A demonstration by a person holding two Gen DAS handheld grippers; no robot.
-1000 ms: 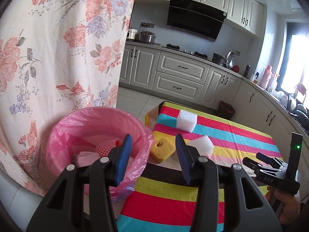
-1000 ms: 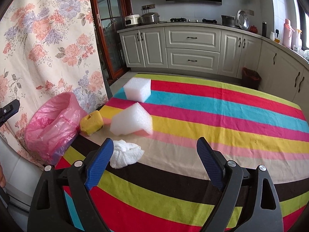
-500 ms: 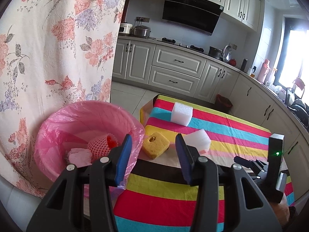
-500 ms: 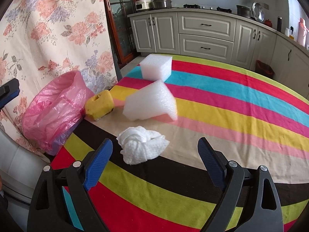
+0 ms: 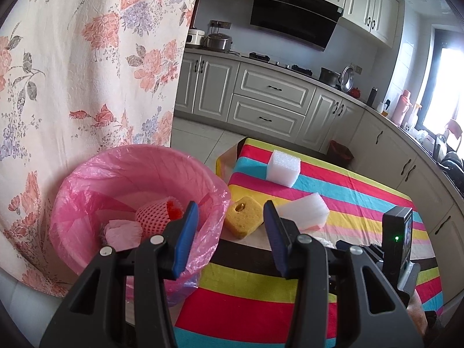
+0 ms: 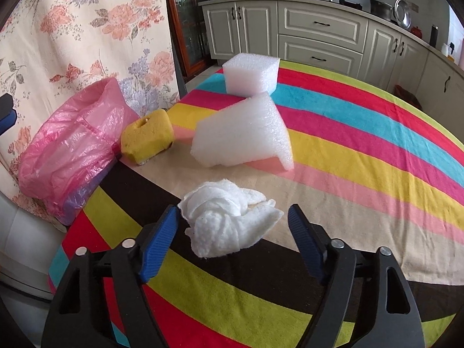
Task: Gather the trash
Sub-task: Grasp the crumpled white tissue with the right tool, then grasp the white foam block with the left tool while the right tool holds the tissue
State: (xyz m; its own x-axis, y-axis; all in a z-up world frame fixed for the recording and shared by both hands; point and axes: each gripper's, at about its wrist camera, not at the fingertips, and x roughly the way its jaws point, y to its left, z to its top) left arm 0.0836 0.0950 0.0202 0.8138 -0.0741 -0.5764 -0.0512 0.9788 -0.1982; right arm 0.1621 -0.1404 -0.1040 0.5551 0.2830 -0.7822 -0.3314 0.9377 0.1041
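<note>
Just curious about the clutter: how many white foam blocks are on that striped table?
2. A boxy foam block sits at the far end; a wedge-shaped foam block lies nearer, beside the yellow sponge. Nothing appears hidden.

Left claw point(image 5: 230, 227): matte black triangular arms with cut-out openings, silver round screws, ribbed blue fingers point(image 5: 185, 236). Right claw point(image 6: 232, 235): identical black frame, silver screws, ribbed blue fingers point(image 6: 158, 243); its black upright module bears a green light at 3 o'clock in the left wrist view.

Left gripper point(image 5: 230, 229) jaws apart, empty, right gripper point(image 6: 233, 233) spread wide, apparently gripping nothing
</note>
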